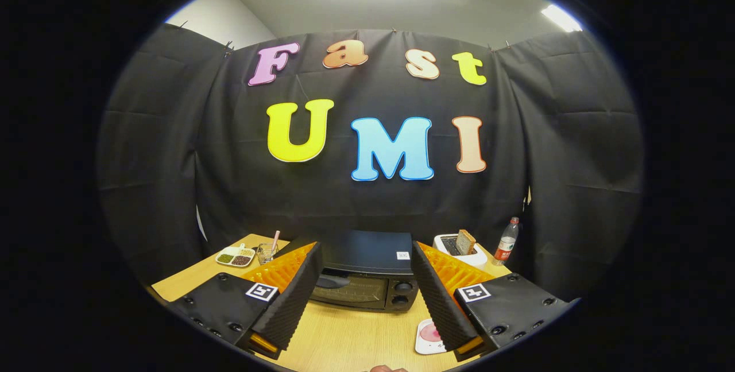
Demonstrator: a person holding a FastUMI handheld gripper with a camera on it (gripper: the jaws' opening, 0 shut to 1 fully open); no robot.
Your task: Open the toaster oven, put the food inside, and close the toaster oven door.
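Wooden worktop carries one closed toaster oven, one toaster, one bottle; hand-held gripper spread, empty.

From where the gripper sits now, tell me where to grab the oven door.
Take the dark handle lying along the top edge of the toaster oven door, coming straight from the front. The door is shut and the handle is the only part sticking out. The gripper is open, with the oven just ahead of its fingers.
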